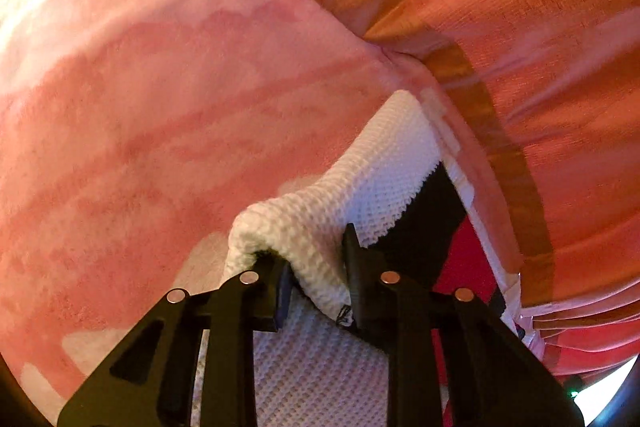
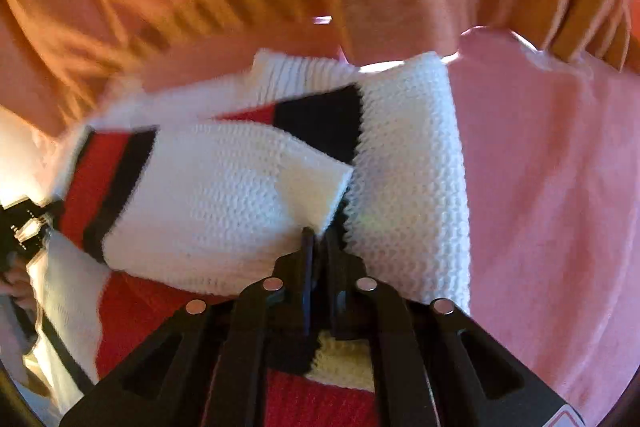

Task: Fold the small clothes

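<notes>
Only right view: left tongs (image 2: 24, 227) | sweater (image 2: 224, 203) red panel

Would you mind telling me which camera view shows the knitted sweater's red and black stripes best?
The right wrist view: the sweater spreads across it, folded, with red and black bands visible on several layers. The left wrist view shows mostly white knit bunched between the left claw's fingers, with only a slice of black and red.

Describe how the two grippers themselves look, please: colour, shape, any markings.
Both the left gripper and the right gripper are matte black, with two flat fingers on angled linkage arms with triangular cut-outs. Four round silver pins mark the joints on each. No cables or sleeves show.
</notes>
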